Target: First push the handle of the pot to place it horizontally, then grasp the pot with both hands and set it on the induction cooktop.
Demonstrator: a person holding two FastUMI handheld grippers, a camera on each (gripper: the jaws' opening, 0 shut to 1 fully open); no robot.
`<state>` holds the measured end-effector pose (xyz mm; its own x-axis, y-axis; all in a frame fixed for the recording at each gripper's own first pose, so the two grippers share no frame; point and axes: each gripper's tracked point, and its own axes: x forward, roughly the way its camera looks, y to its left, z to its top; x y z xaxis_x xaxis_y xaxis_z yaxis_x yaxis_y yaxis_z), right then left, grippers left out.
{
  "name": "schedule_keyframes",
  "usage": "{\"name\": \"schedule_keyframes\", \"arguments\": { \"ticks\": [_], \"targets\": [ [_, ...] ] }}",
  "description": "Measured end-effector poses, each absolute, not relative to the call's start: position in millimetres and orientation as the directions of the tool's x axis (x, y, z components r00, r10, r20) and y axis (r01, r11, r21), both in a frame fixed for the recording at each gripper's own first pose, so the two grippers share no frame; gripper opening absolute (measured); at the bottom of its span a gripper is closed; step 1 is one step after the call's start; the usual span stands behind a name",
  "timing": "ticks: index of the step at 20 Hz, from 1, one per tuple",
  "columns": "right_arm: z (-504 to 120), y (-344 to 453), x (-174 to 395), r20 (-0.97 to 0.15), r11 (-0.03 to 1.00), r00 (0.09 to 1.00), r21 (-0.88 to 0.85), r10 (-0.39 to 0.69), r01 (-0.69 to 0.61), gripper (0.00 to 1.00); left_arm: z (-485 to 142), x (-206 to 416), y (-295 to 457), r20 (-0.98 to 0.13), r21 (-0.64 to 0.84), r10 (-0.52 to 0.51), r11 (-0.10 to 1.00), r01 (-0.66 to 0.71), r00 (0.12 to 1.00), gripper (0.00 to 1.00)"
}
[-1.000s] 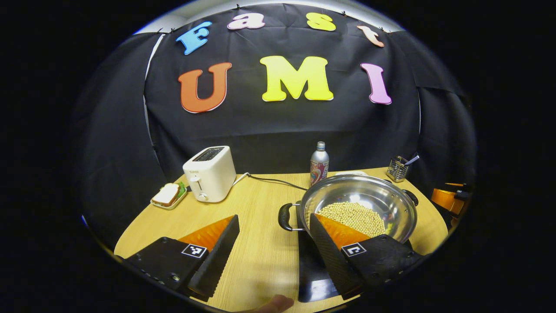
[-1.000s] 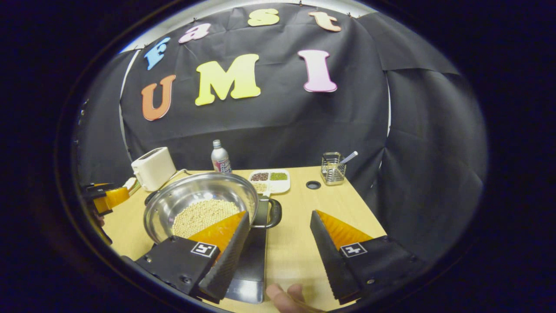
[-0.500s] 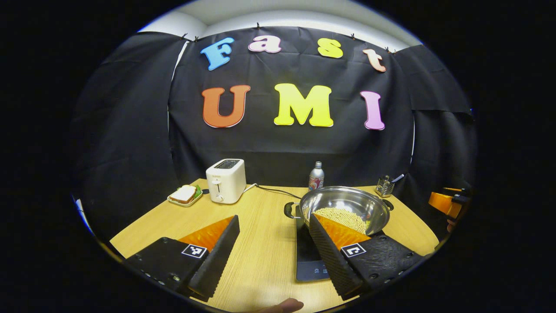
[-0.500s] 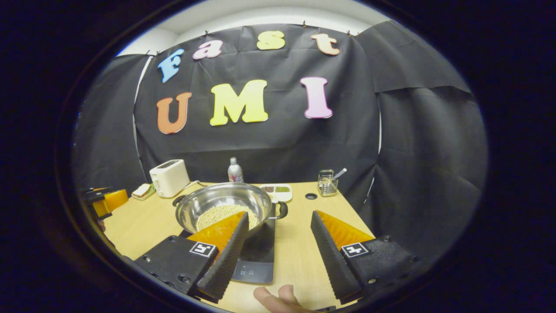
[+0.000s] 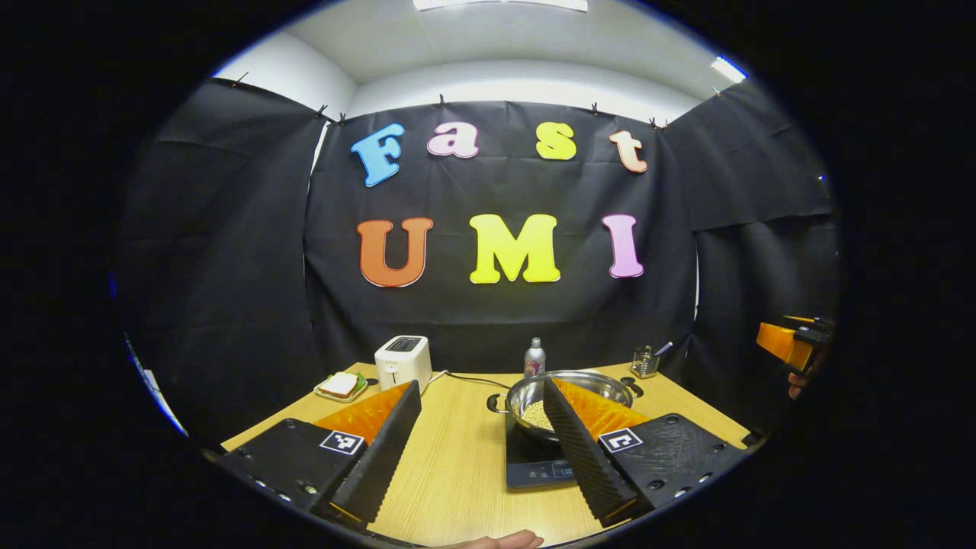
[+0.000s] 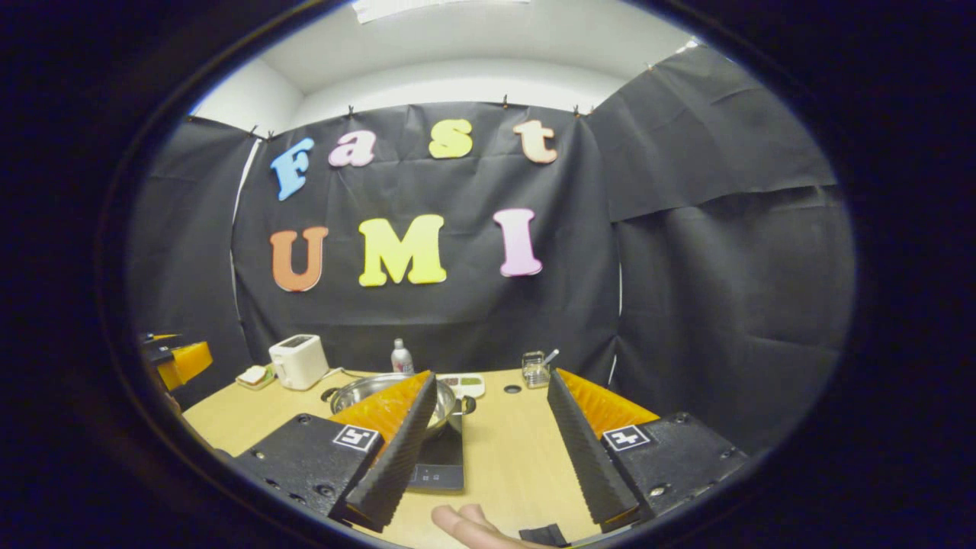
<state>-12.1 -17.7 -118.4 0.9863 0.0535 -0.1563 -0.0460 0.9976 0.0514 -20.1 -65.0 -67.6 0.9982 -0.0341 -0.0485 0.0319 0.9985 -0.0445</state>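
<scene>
Bright ceiling light (image 5: 499, 4), sharp centre, strong fisheye bending, edges perhaps slightly soft.

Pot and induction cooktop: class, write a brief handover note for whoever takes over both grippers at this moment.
Left gripper: open, holding nothing, well short of the pot.
Right gripper: open, holding nothing, also short of it.
Pot: sits on the induction cooktop, beans inside, its handles out to either side.
Done: handle set horizontal, pot placed on the cooktop and let go.
Left: nothing that shows; the toaster and bottle stand behind.
</scene>
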Motion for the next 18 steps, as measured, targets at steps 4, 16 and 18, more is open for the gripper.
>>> {"name": "schedule_keyframes", "arguments": {
  "ticks": [4,16,18],
  "targets": [
    [-90.0,-24.0,-33.8,-0.077,0.998,0.996,0.051,0.048,-0.044,0.89,-35.9,-44.1,-54.6,0.055,-0.058,0.008,0.998,-0.005,0.998,0.96],
    [-78.4,-19.6,-62.6,-0.053,0.995,0.994,0.018,0.098,-0.098,0.89,-35.1,-55.5,-66.7,0.071,-0.021,-0.033,0.999,0.034,0.997,0.94],
    [-80.1,-19.8,-63.0,-0.055,0.995,0.993,0.014,0.100,-0.100,0.92,-35.3,-54.1,-66.3,0.064,-0.017,-0.030,0.999,0.031,0.998,0.95]
  ]
}}
